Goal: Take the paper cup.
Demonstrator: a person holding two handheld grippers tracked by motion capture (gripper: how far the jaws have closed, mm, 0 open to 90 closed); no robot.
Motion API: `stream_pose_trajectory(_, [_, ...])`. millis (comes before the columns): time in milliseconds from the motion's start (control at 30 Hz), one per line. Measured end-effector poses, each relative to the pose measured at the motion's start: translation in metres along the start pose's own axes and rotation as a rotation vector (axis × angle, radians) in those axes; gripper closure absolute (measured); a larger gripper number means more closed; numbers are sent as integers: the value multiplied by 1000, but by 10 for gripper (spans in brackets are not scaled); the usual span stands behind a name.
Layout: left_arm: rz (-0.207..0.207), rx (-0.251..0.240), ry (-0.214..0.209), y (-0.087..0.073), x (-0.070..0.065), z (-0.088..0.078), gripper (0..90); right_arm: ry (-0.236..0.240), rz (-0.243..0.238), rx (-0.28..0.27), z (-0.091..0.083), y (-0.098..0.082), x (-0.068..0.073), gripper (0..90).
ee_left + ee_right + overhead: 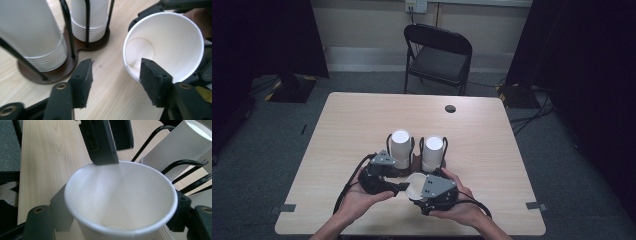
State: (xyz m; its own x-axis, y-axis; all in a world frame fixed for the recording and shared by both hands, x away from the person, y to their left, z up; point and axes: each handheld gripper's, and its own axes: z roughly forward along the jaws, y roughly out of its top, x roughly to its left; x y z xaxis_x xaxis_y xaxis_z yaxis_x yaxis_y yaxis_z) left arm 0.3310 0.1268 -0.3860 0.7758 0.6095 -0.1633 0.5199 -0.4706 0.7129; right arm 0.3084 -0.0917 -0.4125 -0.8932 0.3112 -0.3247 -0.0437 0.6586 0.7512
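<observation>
Near the front edge of the table point(337, 130), you hold a single paper cup point(414, 185) clamped across its body in your right gripper point(428, 196), mouth tipped toward the left gripper point(401, 186), likely so it can be passed or steadied. Your left gripper's jaws stand apart, pressing on nothing; one pad point(152, 75) sits just at the cup's rim, the other off it over bare wood. Behind, two cup stacks point(401, 149) stand upright in a black wire holder point(417, 145) mid-table.
</observation>
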Motion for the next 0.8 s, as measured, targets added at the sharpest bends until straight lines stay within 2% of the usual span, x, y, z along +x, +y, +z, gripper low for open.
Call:
stream_pose_trajectory(100, [27,0,13,-4,1,-3,401,-4,3,1,0,-1,1,253])
stream_pose_trajectory(167, [-3,-19,26,-9,1,-3,384,-7,10,1,-1,-1,0,253])
stream_pose_trajectory(233, [6,-24,25,-14,0,-4,375,-8,19,-2,-2,-2,-2,253])
stream_pose_trajectory(433, [-7,-42,49,-31,3,-7,353,-18,45,-11,-6,-4,-7,253])
stream_pose_trajectory(633, [-51,-63,50,-47,12,-8,283,-26,109,-30,-9,-9,-15,254])
stream_pose_trajectory(800, [-63,-91,64,-54,17,-12,251,-32,186,-55,-13,-16,-23,255])
